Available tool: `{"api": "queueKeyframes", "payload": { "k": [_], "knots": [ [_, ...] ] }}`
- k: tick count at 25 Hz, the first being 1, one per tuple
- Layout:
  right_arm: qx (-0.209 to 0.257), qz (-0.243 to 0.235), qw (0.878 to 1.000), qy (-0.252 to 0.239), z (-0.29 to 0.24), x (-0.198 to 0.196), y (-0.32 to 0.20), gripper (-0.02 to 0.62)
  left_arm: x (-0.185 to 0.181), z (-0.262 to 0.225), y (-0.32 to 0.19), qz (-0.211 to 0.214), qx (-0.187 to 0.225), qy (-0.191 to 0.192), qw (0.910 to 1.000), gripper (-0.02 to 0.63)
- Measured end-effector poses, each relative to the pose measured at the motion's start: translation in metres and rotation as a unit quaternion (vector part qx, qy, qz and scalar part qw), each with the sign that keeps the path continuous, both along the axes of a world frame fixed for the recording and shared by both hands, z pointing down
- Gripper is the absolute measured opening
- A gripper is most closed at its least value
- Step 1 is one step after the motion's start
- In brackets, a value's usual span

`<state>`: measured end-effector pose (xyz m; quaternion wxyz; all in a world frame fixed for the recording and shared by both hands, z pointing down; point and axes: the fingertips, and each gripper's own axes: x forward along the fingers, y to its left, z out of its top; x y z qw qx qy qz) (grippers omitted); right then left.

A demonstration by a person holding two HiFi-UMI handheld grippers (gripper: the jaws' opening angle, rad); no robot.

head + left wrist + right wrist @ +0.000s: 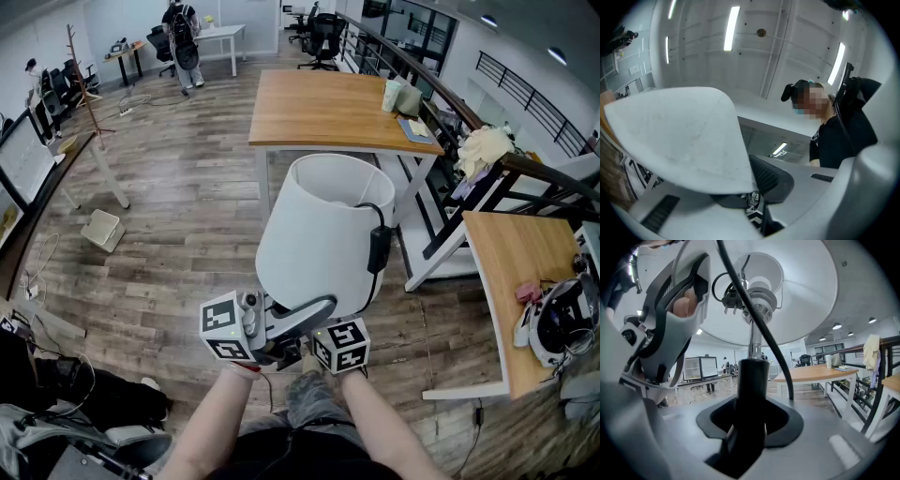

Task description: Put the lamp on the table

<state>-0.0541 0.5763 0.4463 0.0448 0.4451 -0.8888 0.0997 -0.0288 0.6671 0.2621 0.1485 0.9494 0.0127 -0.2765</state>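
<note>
Office; table (337,108) ahead. Right gripper (750,420) clamps lamp (319,234) stem (752,376), left gripper (754,194) pinches shade (684,136): keep upright, land inside near edge.

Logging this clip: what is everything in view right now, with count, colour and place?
lamp: one, white shade, black cord, centre, carried above the floor
tables: two, wood tops, white legs, one ahead, one at right
containers: two, pale, far table's right end
coat stand: one, reddish brown, upper left
box: one, whitish, on the floor at left
office chairs: at least two, black, far back
cloth: one, cream, draped on the railing at right
person: one, dark clothes, far back
left gripper: one, grey, closed on the lamp's shade rim
right gripper: one, grey, closed on the lamp's dark stem
forearms: two, bottom centre
</note>
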Motion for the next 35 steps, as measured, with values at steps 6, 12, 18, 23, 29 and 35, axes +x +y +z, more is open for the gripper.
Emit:
{"api": "queueKeyframes", "payload": {
  "k": [6, 12, 18, 23, 29, 35],
  "knots": [
    [-0.001, -0.004, 1.0, 0.004, 0.003, 0.014, -0.048, 0.158, 0.014, 0.003, -0.049, -0.003, -0.005, 0.002, 1.0, 0.018],
    [-0.005, -0.007, 1.0, 0.004, 0.007, 0.029, -0.099, 0.158, 0.029, 0.006, -0.101, -0.008, -0.009, 0.003, 0.9999, 0.018],
    [-0.009, -0.016, 1.0, -0.001, 0.008, 0.043, -0.146, 0.158, 0.047, 0.007, -0.15, -0.017, -0.012, -0.001, 0.9998, 0.018],
    [-0.008, -0.028, 1.0, 0.0, 0.009, 0.052, -0.185, 0.158, 0.058, 0.008, -0.189, -0.027, -0.013, -0.001, 0.9995, 0.018],
    [0.0, -0.044, 0.999, 0.004, 0.007, 0.066, -0.224, 0.158, 0.072, 0.008, -0.226, -0.039, -0.008, 0.002, 0.9992, 0.018],
    [-0.007, -0.047, 0.999, 0.003, 0.013, 0.071, -0.249, 0.158, 0.079, 0.013, -0.255, -0.042, -0.016, 0.002, 0.999, 0.018]
  ]
}}
